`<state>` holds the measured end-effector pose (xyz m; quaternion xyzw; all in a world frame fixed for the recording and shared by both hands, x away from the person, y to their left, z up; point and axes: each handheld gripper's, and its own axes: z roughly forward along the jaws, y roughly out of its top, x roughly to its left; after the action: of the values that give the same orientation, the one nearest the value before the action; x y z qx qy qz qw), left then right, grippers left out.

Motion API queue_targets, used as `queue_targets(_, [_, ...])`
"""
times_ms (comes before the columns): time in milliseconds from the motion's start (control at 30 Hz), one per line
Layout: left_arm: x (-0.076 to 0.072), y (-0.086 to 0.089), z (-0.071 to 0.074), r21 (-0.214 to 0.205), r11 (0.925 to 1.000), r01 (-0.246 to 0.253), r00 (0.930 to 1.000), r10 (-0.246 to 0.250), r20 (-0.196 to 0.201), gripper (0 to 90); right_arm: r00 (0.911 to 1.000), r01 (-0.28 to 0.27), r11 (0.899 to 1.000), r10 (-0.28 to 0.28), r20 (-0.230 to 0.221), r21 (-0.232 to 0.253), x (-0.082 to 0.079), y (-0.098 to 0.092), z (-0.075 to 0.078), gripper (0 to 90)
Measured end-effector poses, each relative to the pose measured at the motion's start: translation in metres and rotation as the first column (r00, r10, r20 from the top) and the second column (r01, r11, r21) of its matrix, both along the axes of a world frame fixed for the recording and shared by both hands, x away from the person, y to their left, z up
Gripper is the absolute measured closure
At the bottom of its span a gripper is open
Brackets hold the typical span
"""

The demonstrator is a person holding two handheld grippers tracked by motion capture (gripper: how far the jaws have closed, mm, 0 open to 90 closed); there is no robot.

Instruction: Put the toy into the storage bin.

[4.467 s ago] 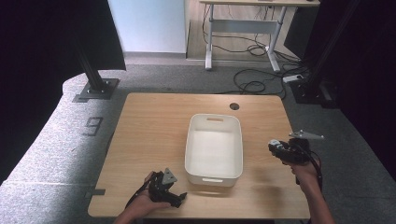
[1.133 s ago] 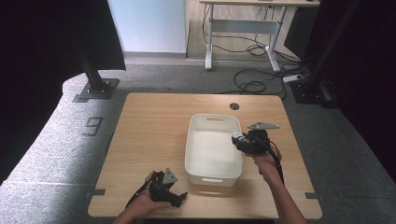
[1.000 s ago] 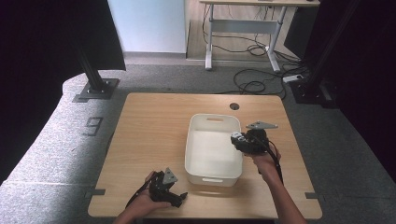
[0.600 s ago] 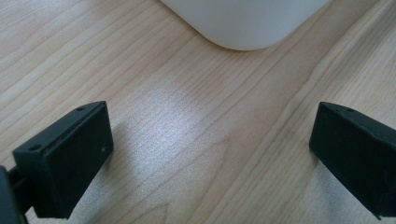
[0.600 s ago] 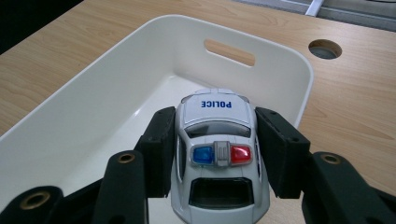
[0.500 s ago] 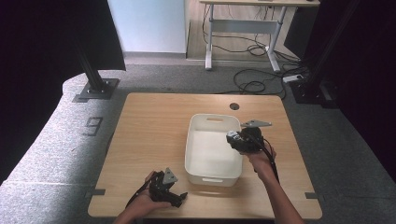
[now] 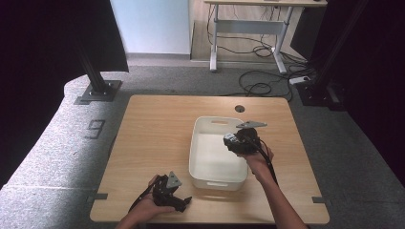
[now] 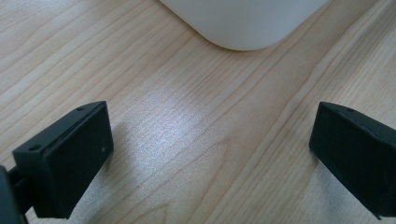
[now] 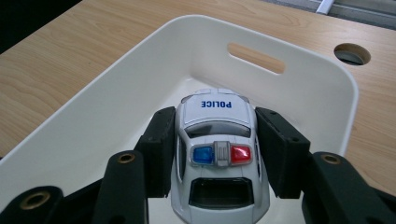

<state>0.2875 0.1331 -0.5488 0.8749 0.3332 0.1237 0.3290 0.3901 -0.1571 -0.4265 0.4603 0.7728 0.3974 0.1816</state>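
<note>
- Clamping a toy police car point(image 9: 218, 156) by its two flanks, the right gripper point(image 9: 218, 149) has its black jaws about half closed, one flat pad pressed on each side of the car.
- The car's long axis runs straight along the jaws: in the right gripper view one end sits low between them and the end with the blue word POLICE points away, toward the slotted wall of the bin.
- The car is glossy white moulded plastic with rounded corners, dark window panels and a roof light bar, blue on one half and red on the other with a grey middle.
- It hangs over the inside of a white bin point(image 9: 116, 88), above the floor and nearer the handle end.
- The bin point(image 7: 205, 143) is smooth matte plastic, rectangular with rounded corners, a rolled rim and an oblong handle slot in each short wall; its long axis runs away from the person.
- The left gripper point(image 7: 177, 201) rests near the front edge, its jaws wide apart with nothing between them but bare wood, a rounded bin corner just ahead.
- The worktop point(image 7: 157, 129) is pale wood with fine straight grain and a round cable hole point(image 7: 239, 109) near its far edge.
</note>
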Motion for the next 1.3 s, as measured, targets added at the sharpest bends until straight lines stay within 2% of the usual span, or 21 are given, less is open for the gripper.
queue_targets(200, [0.000,0.000,0.000,-0.001,1.0000,-0.001,1.0000,0.001,0.000,0.0,0.9999,0.002,1.000,-0.002,-0.016,0.009,0.006,0.012,-0.001,50.3])
queue_targets(533, [0.000,0.000,0.000,0.000,1.0000,0.002,1.0000,-0.002,-0.001,0.0,0.9991,-0.015,1.000,0.014,-0.040,-0.002,0.013,0.032,-0.010,50.3])
queue_targets(1300, [0.000,0.000,0.000,-0.001,1.0000,0.004,1.0000,-0.004,-0.001,0.0,0.9969,-0.033,0.999,0.031,-0.073,-0.019,0.024,0.058,-0.018,50.3])
